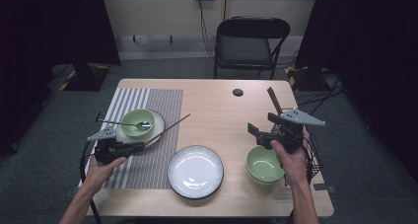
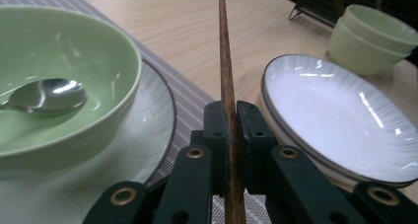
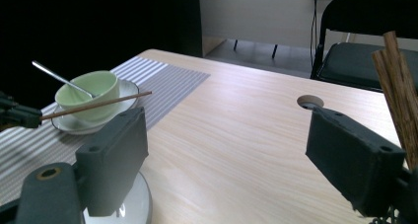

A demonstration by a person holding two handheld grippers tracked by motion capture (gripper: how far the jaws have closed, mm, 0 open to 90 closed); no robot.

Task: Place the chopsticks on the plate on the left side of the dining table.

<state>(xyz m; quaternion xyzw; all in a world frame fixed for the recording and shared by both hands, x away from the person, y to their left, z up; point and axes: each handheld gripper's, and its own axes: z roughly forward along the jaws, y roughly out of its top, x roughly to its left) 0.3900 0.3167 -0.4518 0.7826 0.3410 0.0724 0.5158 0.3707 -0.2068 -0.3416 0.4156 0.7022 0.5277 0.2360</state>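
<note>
Chopstick (image 2: 226, 61) clamped in left tool (image 1: 129, 148), flanked by spoon-holding bowl (image 2: 59, 81) and white plate (image 2: 340, 115); right tool (image 3: 236, 160) open, empty.

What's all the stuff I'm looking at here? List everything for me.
Table: one, pale wood, centre of the room.
Placemat: one, grey striped, on the table's left part.
Green bowl with spoon: one, on a white plate on the placemat.
Spoon: one, silver, resting in that bowl.
White plate with dark rim: one, at the near middle.
Stacked green bowls: two, at the near right.
Chopstick: one, brown, clamped in the left gripper.
More brown sticks: count unclear, far right.
Folding chair: one, black, behind the table.
Left gripper: black, shut on the chopstick.
Right gripper: black, open, nothing between its jaws.
</note>
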